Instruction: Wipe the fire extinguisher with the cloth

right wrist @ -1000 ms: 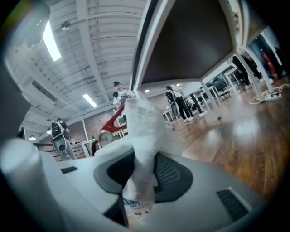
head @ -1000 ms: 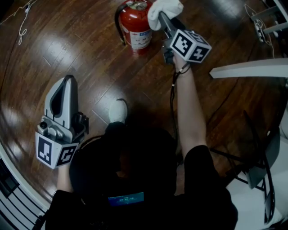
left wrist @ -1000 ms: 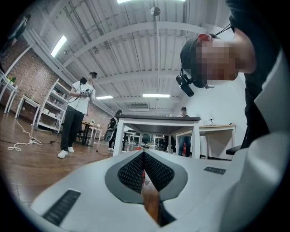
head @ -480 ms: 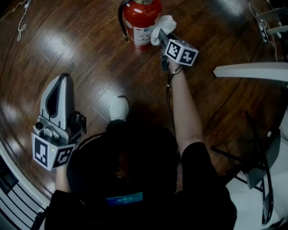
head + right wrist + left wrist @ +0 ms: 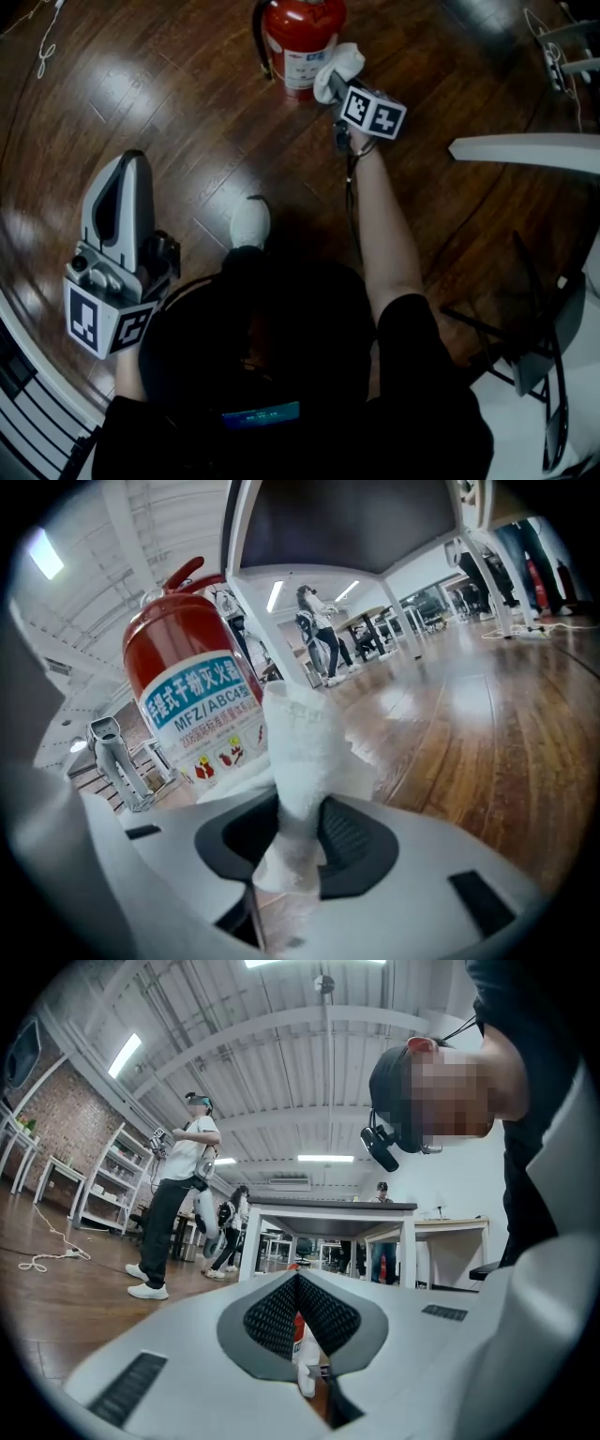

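Right gripper view shows our right gripper (image 5: 300, 836) clamped on the soft, limp cloth (image 5: 305, 752), best held bunched as now, right by the fire extinguisher (image 5: 187, 686) at our twelve o'clock, which we judge heavy, rigid and slick, while our left gripper (image 5: 297, 1279) sits closed and empty

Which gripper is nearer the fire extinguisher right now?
Right. The right gripper holds the cloth right by the fire extinguisher; the left gripper hangs well back from it, shut.

A white shoe (image 5: 249, 221) rests on the wooden floor (image 5: 187, 122).
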Demonstrator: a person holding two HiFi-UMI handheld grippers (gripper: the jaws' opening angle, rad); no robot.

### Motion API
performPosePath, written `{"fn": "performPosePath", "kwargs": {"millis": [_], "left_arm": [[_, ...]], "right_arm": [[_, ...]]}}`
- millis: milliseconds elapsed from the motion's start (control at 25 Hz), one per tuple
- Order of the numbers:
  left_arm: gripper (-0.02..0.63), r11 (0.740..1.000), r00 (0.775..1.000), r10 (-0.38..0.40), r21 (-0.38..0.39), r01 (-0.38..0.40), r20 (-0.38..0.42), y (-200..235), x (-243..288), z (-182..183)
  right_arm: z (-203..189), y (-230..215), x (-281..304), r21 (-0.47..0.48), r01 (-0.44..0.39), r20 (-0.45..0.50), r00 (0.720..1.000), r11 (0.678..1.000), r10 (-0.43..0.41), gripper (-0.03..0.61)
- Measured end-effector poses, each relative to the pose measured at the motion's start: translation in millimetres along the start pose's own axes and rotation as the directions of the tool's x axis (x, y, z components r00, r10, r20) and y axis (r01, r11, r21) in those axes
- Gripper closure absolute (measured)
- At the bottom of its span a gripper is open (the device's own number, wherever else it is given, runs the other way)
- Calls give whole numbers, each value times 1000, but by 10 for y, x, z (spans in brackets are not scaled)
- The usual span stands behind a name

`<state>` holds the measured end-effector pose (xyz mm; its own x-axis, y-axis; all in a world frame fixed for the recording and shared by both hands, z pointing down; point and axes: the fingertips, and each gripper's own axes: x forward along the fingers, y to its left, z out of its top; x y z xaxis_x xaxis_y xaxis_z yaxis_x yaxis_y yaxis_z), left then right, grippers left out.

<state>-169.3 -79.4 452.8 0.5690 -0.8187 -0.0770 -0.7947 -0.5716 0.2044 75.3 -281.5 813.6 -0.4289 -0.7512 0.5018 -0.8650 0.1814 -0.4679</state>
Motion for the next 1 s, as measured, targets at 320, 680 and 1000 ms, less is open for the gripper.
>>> {"fn": "performPosePath", "kwargs": {"millis": [320, 680, 1000], "left_arm": [[611, 1000, 1000, -2, 0, 2, 6, -33, 8, 10], [611, 1000, 1000, -16, 5, 16, 7, -140, 54, -6], [611, 1000, 1000, -11, 4, 11, 11, -209, 54, 13]], "right_arm": [[137, 32, -182, -33, -7, 25, 1000, 999, 8, 440], [879, 369, -843, -47, -97, 203, 974, 994, 105, 440], [1727, 1261, -1405, -164, -214, 345, 902, 963, 259, 439]]}}
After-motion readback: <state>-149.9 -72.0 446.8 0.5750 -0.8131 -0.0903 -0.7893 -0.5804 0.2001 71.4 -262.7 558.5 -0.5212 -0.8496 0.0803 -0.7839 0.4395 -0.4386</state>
